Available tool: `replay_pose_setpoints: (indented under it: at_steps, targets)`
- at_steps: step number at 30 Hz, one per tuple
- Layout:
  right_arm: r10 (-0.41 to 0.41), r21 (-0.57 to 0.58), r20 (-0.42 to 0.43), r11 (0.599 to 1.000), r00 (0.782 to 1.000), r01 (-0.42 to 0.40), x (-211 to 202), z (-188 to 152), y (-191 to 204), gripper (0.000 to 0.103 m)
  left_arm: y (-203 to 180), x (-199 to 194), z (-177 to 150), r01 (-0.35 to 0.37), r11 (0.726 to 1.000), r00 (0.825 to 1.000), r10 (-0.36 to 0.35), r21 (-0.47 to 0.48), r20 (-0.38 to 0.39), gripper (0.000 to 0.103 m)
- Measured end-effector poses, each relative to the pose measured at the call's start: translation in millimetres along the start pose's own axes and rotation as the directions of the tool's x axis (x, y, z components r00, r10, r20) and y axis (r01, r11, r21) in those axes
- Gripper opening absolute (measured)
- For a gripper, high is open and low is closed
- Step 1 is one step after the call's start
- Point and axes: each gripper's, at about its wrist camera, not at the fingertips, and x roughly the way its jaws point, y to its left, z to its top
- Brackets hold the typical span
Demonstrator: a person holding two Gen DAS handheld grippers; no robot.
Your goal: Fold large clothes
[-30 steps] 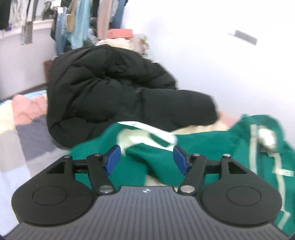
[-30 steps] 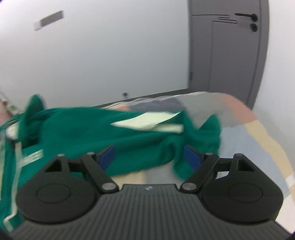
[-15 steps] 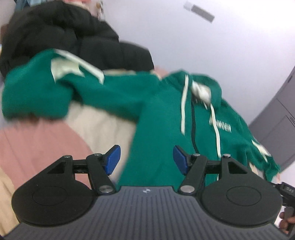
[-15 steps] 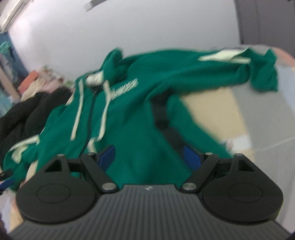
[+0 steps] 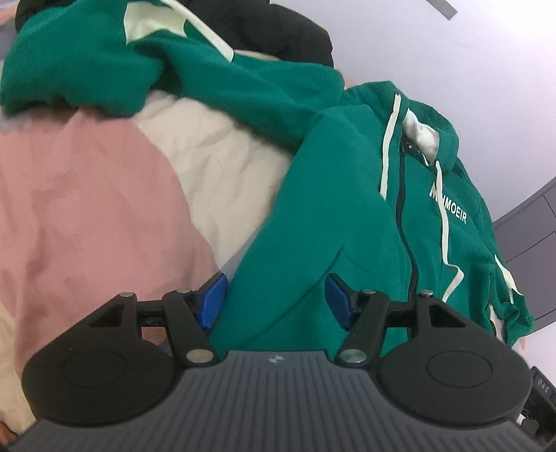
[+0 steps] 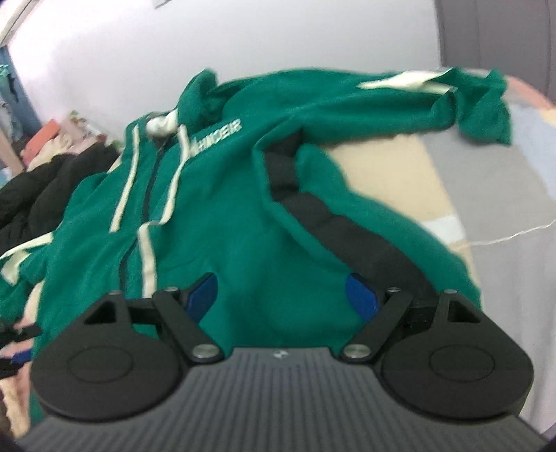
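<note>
We find a bed (image 5: 104,194) covered with a patchwork quilt: pink and cream panels in the left wrist view, beige, grey and pale blue panels in the right wrist view. A plain white wall (image 6: 278,38) stands at the far side, and a grey door (image 6: 504,31) shows at far right in the right wrist view. A black puffer jacket (image 5: 278,31) lies heaped at the far left, touching the left sleeve (image 5: 104,59) of the hoodie.

The green zip hoodie (image 5: 330,208) lies front up across the bed, its hood toward the wall and both sleeves spread outward. The right sleeve (image 6: 399,97) reaches toward the far right edge of the bed. White chest lettering is only partly legible; we read "MOEIR" (image 5: 451,212) at its end. Cream stripes run beside the zip, and a dark band (image 6: 312,208) runs down the side below the right sleeve.

The left claw (image 5: 274,299) stands released, its blue pads either side of the hoodie's near left hem, apart from the cloth. The right claw (image 6: 281,295) stands released and wide over the near right hem, nothing pressed between its pads.

Bare quilt lies open left of the hoodie and again to the right, where a thin white cord (image 6: 504,238) crosses it.
</note>
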Motion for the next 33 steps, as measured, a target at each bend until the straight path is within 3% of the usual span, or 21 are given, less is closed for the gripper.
replay_pose_setpoints:
  at_steps: [8,12,16,20,24,25,28,30,33]
  targets:
    - [-0.076,0.025,0.059,0.997,0.995,0.075,-7,2,-8,0.082,5,4,-7,-0.044,0.999,0.999,0.044,0.007,-0.005,0.067]
    - [-0.1,-0.002,0.077,0.995,0.992,0.1,-16,1,-5,0.082,12,0,-12,-0.019,0.999,0.999,0.018,-0.035,-0.029,0.067]
    - [-0.177,-0.012,0.106,0.984,0.978,0.18,-25,2,-9,0.082,10,-3,-20,-0.008,1.0,0.999,0.008,-0.018,-0.037,0.067]
    - [-0.199,-0.058,0.03,0.978,0.98,0.2,-6,2,-11,0.082,2,1,-28,-0.009,1.0,0.999,0.009,0.012,-0.045,0.06]
    - [-0.259,-0.161,-0.07,0.956,0.963,0.246,31,-5,-7,0.082,2,6,-32,-0.006,1.0,0.998,0.007,0.014,-0.058,0.055]
    - [-0.272,-0.17,-0.086,0.952,0.958,0.255,38,-7,-8,0.078,3,7,-32,0.009,1.0,0.998,-0.008,0.01,-0.07,0.05]
    - [-0.274,-0.161,-0.103,0.953,0.956,0.256,43,-6,-11,0.052,4,10,-32,0.031,0.999,0.996,-0.031,0.007,-0.087,0.038]
    - [-0.257,-0.153,-0.115,0.959,0.96,0.238,38,-5,-14,0.019,6,8,-31,0.057,0.998,0.994,-0.058,-0.008,-0.088,0.026]
    - [-0.183,-0.116,-0.134,0.979,0.974,0.168,25,-1,-13,0.008,5,-1,-28,0.118,0.993,0.99,-0.117,0.007,-0.072,0.015]
